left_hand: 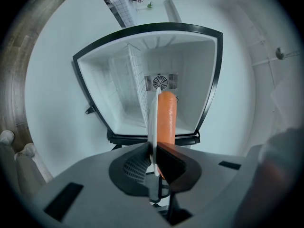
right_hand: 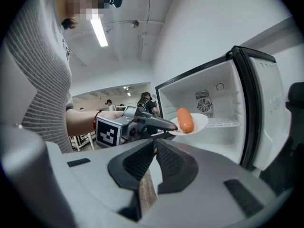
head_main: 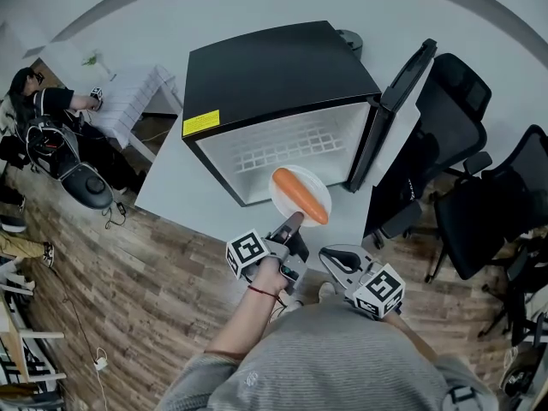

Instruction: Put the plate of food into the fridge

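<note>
A white plate [head_main: 288, 202] carrying an orange sausage [head_main: 301, 197] hangs in the air just in front of the open black mini fridge [head_main: 274, 84]. My left gripper [head_main: 291, 223] is shut on the plate's near rim. In the left gripper view the plate [left_hand: 153, 120] stands edge-on with the sausage [left_hand: 166, 118] beside it, before the fridge's white inside [left_hand: 152, 87]. The right gripper view shows the plate [right_hand: 197, 124], the sausage [right_hand: 185, 120] and the left gripper [right_hand: 168, 127] holding it. My right gripper [head_main: 332, 260], lower and to the right, is shut with nothing in it.
The fridge door [head_main: 394, 114] swings open to the right. A wire shelf [head_main: 287, 148] sits inside the fridge. Black office chairs [head_main: 475, 178] stand at the right. The fridge rests on a white table [head_main: 184, 187]; wooden floor [head_main: 111, 281] lies to the left.
</note>
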Available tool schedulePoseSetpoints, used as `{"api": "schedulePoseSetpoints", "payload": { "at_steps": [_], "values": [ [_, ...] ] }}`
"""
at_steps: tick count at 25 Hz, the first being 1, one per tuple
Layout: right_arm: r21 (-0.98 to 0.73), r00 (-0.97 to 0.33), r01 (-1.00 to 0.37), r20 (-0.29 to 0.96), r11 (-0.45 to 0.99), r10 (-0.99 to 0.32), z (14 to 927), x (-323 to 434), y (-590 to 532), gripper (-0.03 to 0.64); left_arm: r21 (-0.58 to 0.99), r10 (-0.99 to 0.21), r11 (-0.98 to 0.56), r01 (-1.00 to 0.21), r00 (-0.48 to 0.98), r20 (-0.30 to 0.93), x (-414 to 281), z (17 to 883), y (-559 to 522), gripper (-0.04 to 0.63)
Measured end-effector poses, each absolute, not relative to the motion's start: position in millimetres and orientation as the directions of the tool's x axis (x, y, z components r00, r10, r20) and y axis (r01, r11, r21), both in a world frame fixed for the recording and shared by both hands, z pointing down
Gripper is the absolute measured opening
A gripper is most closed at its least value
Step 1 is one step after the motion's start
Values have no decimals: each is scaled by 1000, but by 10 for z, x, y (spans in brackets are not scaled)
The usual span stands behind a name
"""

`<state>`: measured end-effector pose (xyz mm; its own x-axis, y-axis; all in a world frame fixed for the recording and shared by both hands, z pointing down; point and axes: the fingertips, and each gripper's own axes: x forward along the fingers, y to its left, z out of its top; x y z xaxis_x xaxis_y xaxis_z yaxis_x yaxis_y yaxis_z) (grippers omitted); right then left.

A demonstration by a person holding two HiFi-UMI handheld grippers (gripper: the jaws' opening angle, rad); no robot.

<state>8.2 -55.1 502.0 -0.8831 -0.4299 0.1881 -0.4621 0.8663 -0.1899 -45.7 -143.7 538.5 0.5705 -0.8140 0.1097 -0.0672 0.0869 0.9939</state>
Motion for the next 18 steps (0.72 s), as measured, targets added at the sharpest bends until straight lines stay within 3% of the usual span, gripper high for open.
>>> {"api": "schedulePoseSetpoints", "payload": {
  "at_steps": [18],
  "values": [
    [-210,-876,-472,217,856,-430,5126,170,-797,18,991,-822,112,-67,554,130,-508,5559,-1906,32]
  ]
}}
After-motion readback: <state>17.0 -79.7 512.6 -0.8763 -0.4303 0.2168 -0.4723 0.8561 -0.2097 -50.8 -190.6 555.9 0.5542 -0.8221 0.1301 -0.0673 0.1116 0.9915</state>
